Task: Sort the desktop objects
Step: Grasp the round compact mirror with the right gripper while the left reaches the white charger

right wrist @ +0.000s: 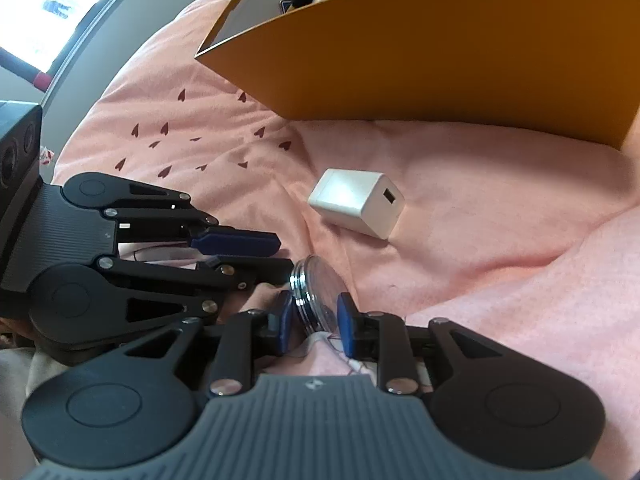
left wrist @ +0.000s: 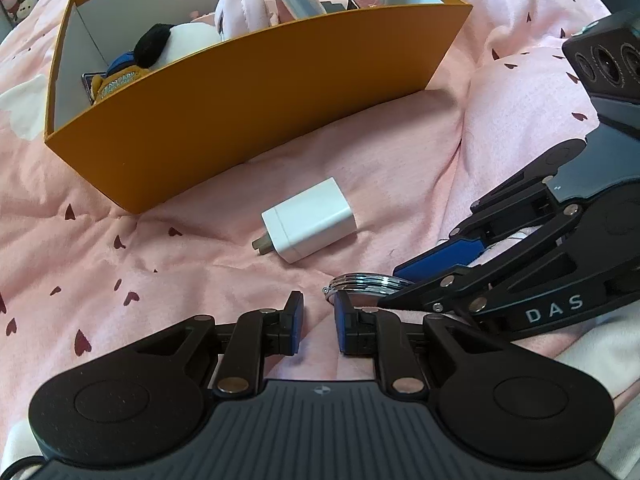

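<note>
- Right claw point(right wrist: 313, 322): I have its blue pads on either side of the round glass disc point(right wrist: 316, 296), which stands on edge between them. The pads look pressed to its faces, so I read this as a grip, taken edge-on because the disc is too thin to pinch flat.
- Round glass disc: clear, with a stacked chrome rim, low on the pink bedspread point(right wrist: 500, 240) and just ahead of my left claw.
- Left claw point(left wrist: 318, 322): pads drawn near together, nothing between them. It points steeply down, idle beside the right claw.
- White charger point(left wrist: 310, 220): a small cube lying on its side, beyond both claws and not yet sorted.
- Orange box point(left wrist: 256, 100): farther ahead, already holding a plush toy point(left wrist: 176, 42) and other items. I judge it the destination.
</note>
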